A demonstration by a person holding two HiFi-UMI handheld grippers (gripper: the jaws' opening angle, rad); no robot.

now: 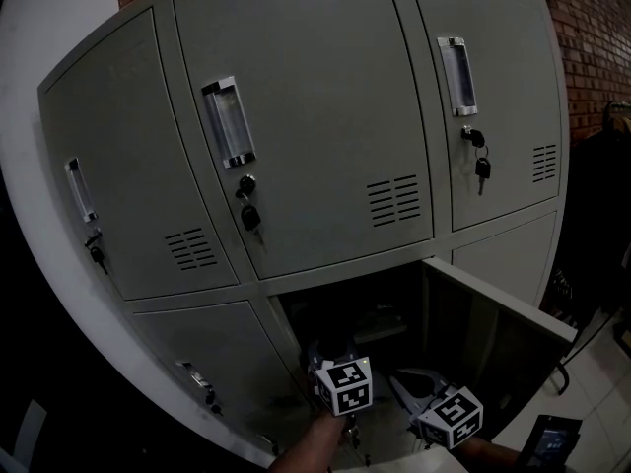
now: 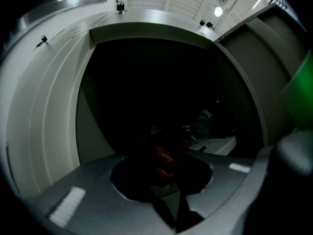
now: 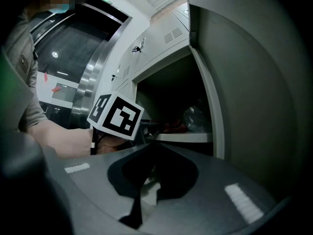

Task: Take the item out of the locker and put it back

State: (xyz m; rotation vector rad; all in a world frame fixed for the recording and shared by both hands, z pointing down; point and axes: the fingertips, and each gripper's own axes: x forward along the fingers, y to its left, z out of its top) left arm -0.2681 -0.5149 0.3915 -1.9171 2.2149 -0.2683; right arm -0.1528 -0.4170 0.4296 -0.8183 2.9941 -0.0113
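1. A bank of grey lockers (image 1: pixel 315 116) fills the head view. Keys (image 1: pixel 250 215) hang from the locks of the three upper doors.
2. At 6 o'clock of that bank one compartment (image 1: pixel 365 308) stands open. Its door (image 1: pixel 493 333) is swung out toward 4 o'clock.
3. The left hand-held gripper (image 2: pixel 165 168) points level into the dark compartment. Its jaws are drawn in on a red item (image 2: pixel 164 156), which sits between their tips. The picture is dim, so the exact contact of the pads is hard to make out.
4. The red item is inside the compartment, at the front of a pale shelf (image 3: pixel 190 137). In the right gripper view it shows as a low red shape just above the shelf's front edge.
5. At 2 o'clock of the red item, further along the shelf, lies a clear crinkled wrapper (image 3: pixel 195 117).
6. The right hand-held gripper (image 3: pixel 150 187) is held level outside the compartment, near the open door. Its jaws stand a little apart with nothing between them, and a light patch shows through the gap.
7. In the right gripper view the left gripper's marker cube (image 3: pixel 116 115) sits at 10 o'clock of the jaws. A person's forearm (image 3: pixel 63 141) runs behind it toward 9 o'clock.
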